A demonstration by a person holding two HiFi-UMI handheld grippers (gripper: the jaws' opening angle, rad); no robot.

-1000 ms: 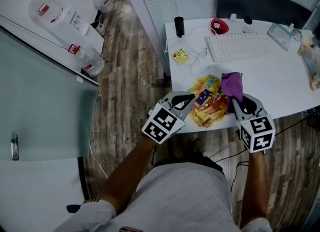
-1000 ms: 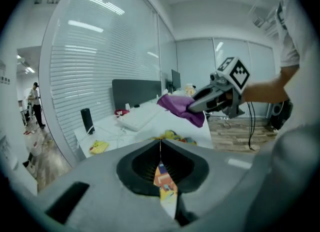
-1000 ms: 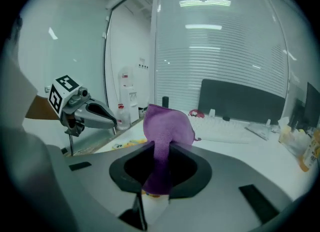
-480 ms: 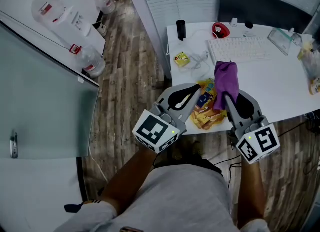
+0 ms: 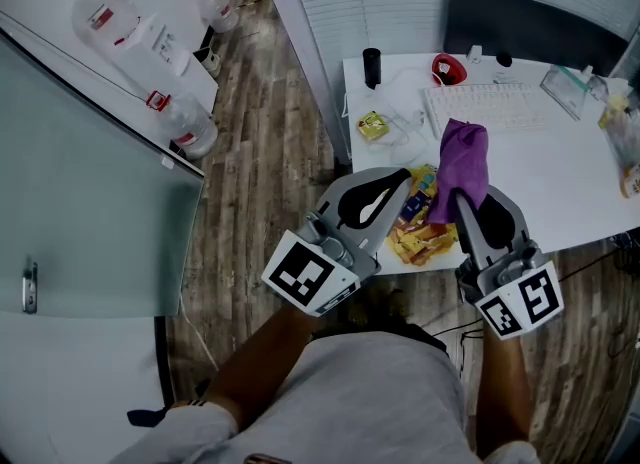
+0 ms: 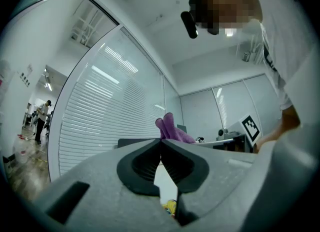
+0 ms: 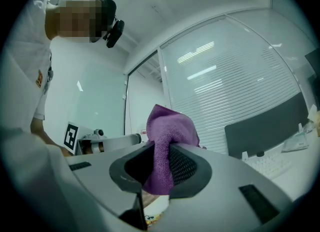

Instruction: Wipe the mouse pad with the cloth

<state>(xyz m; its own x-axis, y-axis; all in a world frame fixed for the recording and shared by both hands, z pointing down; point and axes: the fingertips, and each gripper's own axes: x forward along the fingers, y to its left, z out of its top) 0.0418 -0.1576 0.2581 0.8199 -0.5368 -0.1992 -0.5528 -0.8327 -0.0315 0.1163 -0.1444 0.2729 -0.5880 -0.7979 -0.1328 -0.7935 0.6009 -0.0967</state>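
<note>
A colourful yellow-and-orange mouse pad lies at the near left corner of the white desk, partly hidden by both grippers. My right gripper is raised above it, tilted upward, shut on a purple cloth that bunches up past the jaw tips; the cloth fills the jaws in the right gripper view. My left gripper hovers over the pad's left edge with its jaws closed and nothing between them; its tips meet in the left gripper view, with the purple cloth beyond.
On the desk stand a white keyboard, a red round object, a black cylinder, a small yellow item and white cables. A dark chair back is behind. Wood floor and a glass partition lie left.
Both grippers have risen off the desk and tilted upward. The purple cloth went up with the right gripper. The mouse pad stayed where it was.
</note>
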